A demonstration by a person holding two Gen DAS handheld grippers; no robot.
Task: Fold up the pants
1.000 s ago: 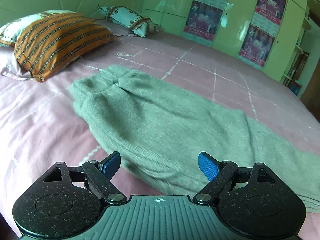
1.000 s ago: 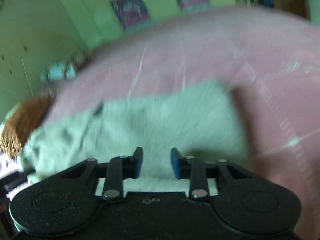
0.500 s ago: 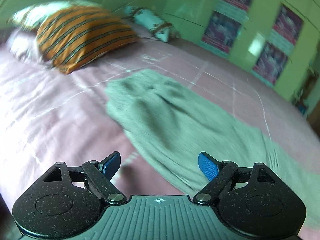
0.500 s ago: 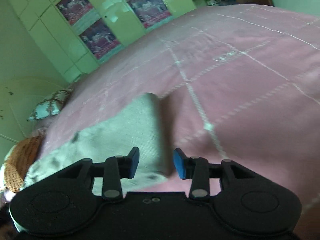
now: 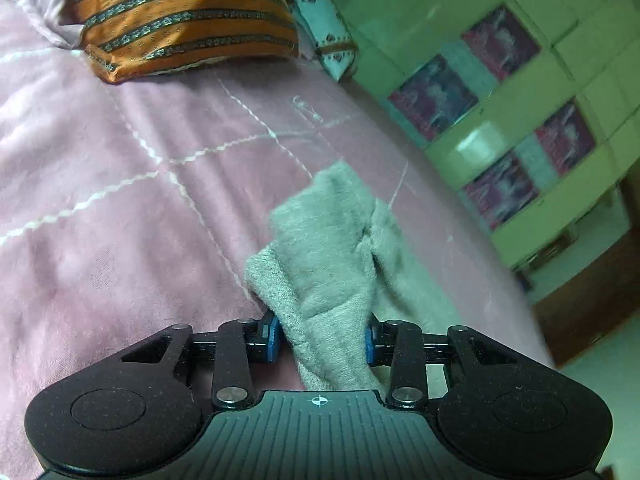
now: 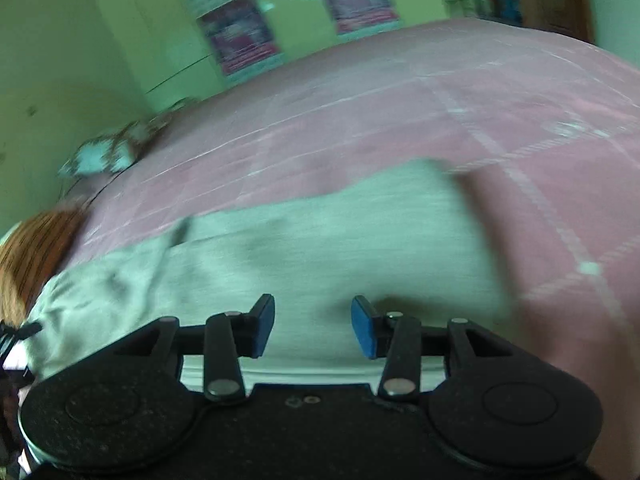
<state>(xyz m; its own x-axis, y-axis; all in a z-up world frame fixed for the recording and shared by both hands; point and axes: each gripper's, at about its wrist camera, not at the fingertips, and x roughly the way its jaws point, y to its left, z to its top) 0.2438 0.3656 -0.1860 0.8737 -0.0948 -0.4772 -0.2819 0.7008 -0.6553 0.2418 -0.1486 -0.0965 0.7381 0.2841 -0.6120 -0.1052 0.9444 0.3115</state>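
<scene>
Spread on the bed (image 6: 500, 128): pants (image 6: 320, 248), one end bunched between the left tool (image 5: 322, 338) pads, the rest beneath and ahead of the right tool (image 6: 313, 326). Far left at the bed's head: pillows (image 5: 180, 16). Beyond the bed: wardrobe (image 5: 520, 92).

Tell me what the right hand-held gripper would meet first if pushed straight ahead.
Most likely the pants: the right hand-held gripper is open with grey fabric spread directly ahead. Motion blur leaves depth uncertain.
</scene>
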